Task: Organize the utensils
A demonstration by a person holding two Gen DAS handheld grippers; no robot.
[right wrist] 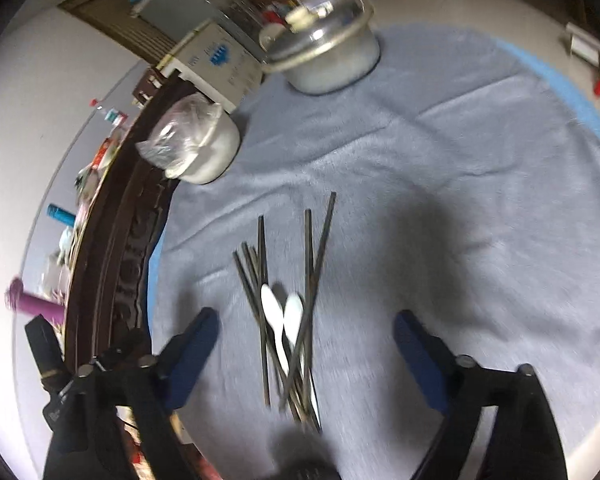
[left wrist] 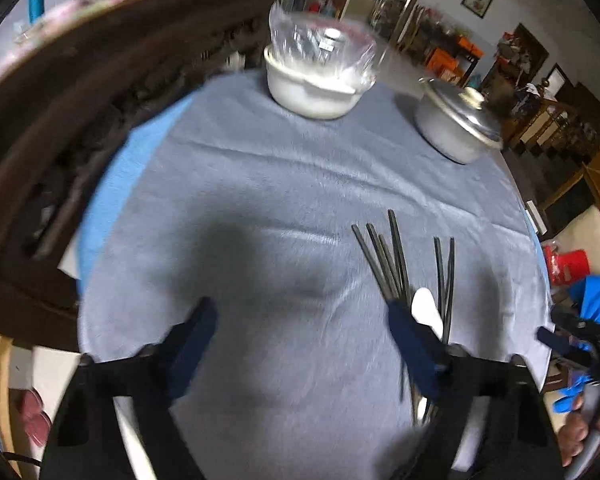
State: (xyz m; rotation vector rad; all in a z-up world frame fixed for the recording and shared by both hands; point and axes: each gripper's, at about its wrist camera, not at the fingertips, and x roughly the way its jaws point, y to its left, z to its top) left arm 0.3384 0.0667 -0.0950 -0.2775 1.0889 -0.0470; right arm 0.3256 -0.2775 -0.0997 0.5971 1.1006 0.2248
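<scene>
A pile of dark chopsticks (right wrist: 308,264) with two white spoons (right wrist: 272,308) on top lies on the grey cloth (right wrist: 460,200). My right gripper (right wrist: 304,344) hangs over the pile, open; the utensils show between its blue fingers (right wrist: 192,348), and the pads do not touch them. In the left wrist view the chopsticks (left wrist: 388,256) and one white spoon (left wrist: 426,308) lie at the right. My left gripper (left wrist: 304,332) is open over bare cloth, and its right finger (left wrist: 412,340) hides the near ends of the sticks.
At the far side of the cloth stand a white pot with a plastic bag over it (left wrist: 312,92) and a lidded metal pot (left wrist: 456,120). A dark carved wooden rim (left wrist: 60,140) runs along the left. A hand (left wrist: 576,432) shows at the right edge.
</scene>
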